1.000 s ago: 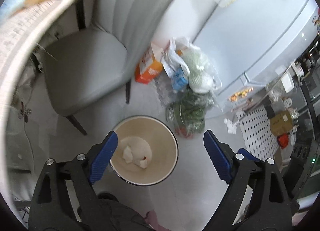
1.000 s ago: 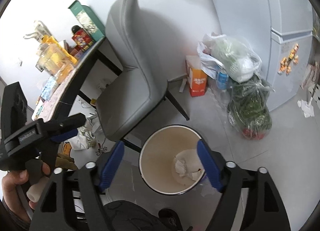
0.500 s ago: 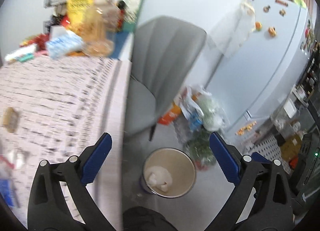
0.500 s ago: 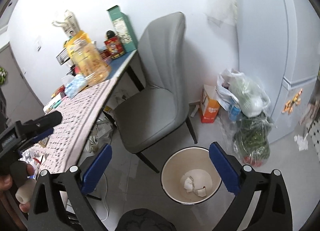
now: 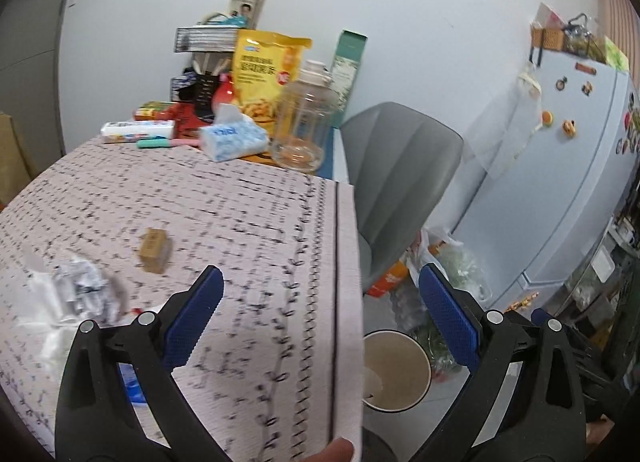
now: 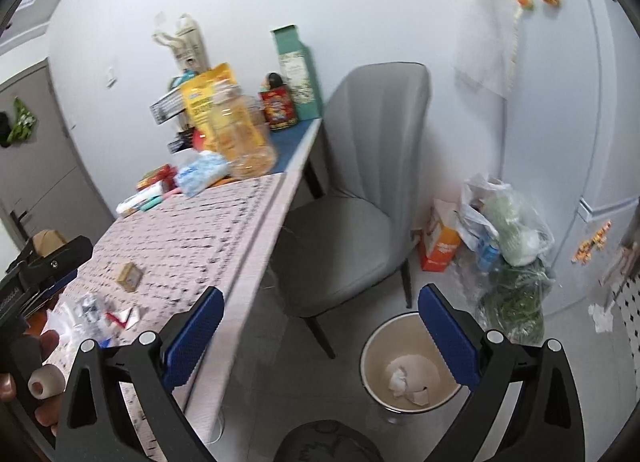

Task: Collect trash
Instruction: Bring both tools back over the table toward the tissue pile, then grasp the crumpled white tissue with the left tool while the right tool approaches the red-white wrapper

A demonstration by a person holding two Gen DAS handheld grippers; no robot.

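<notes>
Both grippers are seen with their jaws spread wide, having just been opening, and nothing is held between the pads of either. The left gripper (image 5: 320, 318) is raised over the near right part of the table (image 5: 240, 221), whose patterned cloth fills the left of its view. The right gripper (image 6: 320, 336) is held off the table's right edge, above the floor in front of the chair (image 6: 360, 189).

Trash is left on the near left of the table: a crumpled wrapper (image 5: 80, 290) and, just beyond it, a small brown box (image 5: 154, 248). A red-and-white scrap (image 6: 120, 318) is seen beside the wrapper in the right wrist view. The bin (image 6: 404, 366) is placed on the floor to the right of the table, near the chair, and crumpled white paper (image 6: 404, 380) is lying in its bottom.

At the far end of the table a tissue pack (image 5: 234, 137), a clear jar (image 5: 304, 117) and a yellow bag (image 5: 264, 69) are grouped. Plastic bags (image 6: 508, 229) are piled on the floor beside the fridge (image 5: 568, 165).
</notes>
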